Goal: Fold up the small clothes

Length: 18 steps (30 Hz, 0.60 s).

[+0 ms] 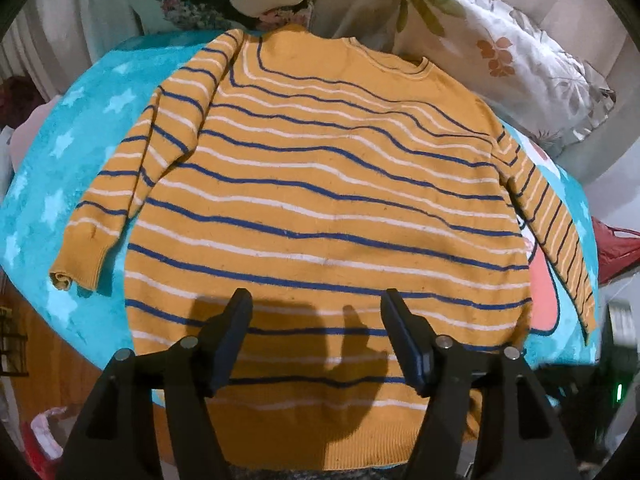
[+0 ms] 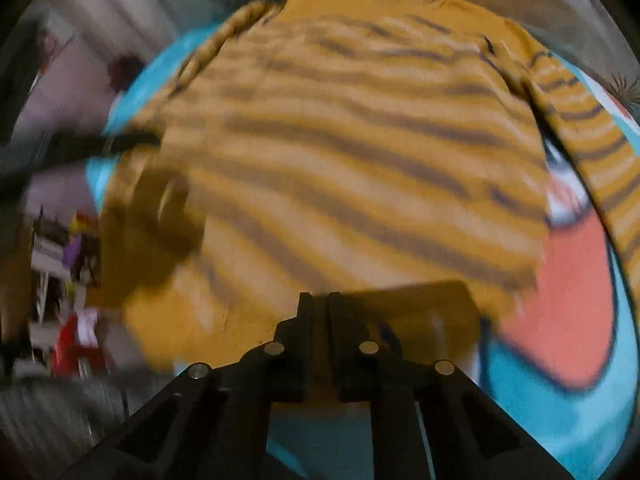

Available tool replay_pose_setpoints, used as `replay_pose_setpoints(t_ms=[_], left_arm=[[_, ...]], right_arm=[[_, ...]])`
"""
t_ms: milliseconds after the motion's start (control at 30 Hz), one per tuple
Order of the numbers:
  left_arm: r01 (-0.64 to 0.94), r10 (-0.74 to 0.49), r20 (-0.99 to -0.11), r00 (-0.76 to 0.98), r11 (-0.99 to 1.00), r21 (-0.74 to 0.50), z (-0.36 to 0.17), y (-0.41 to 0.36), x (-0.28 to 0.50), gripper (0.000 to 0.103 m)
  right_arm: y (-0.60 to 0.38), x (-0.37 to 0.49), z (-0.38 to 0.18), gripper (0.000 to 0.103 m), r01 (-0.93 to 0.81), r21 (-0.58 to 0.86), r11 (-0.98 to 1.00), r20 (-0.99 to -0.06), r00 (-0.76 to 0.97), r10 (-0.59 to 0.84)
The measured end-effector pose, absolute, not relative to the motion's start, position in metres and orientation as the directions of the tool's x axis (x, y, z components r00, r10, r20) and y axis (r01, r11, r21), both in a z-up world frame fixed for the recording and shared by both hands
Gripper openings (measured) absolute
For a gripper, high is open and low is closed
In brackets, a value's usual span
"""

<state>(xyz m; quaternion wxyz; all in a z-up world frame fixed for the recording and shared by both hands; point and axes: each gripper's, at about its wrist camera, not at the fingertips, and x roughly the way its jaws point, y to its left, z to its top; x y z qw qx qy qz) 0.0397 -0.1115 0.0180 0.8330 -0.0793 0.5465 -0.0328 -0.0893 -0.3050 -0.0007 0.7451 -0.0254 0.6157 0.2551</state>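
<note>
A mustard-yellow sweater point(image 1: 320, 184) with blue and white stripes lies flat on a turquoise blanket point(image 1: 80, 128), neck away from me, both sleeves spread out to the sides. My left gripper point(image 1: 316, 304) is open and empty, hovering over the sweater's lower middle near the hem. The right wrist view is blurred by motion. It shows the same sweater point(image 2: 340, 140). My right gripper point(image 2: 320, 304) has its jaws nearly together over the hem, and I cannot tell whether cloth is between them. The left gripper's dark arm point(image 2: 80, 148) shows at the left in that view.
A floral pillow point(image 1: 500, 52) lies beyond the sweater at the back right. The blanket has a pink and white print point(image 2: 568, 300) to the right of the sweater. Red and white items point(image 1: 616, 252) lie off the blanket's edges.
</note>
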Motion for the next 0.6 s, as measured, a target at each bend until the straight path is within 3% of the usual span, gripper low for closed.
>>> replay_pose_setpoints(t_ms=[100,167,267,333,600], left_arm=[[-0.017,-0.139,-0.917,0.374,0.988,-0.157,0.009,-0.118,0.037,0.067],[-0.018,-0.146,-0.922,0.359,0.986,-0.163,0.004,-0.122,0.035,0.067],[-0.025,-0.149,-0.927,0.344,0.985,-0.168,-0.003,-0.126,0.036,0.067],[-0.021,-0.164,-0.93,0.33,0.983,-0.181,-0.004,-0.132,0.038,0.067],[0.024,-0.145,-0.931,0.336,0.989,-0.145,0.007,-0.15,0.039,0.067]], right_arm=[[-0.358,-0.12,0.005,0.007,-0.352,0.246,0.903,-0.955,0.07,0.288],[-0.424,-0.128,0.005,0.011,-0.136,0.219,0.966,-0.962,0.136,0.238],[-0.53,-0.144,0.002,0.035,0.274,0.325,0.905,-0.927,0.283,0.247],[-0.59,-0.162,0.001,0.036,0.451,0.388,0.804,-0.89,0.41,0.2],[-0.661,-0.157,-0.018,0.052,0.625,0.578,0.524,-0.778,0.616,0.123]])
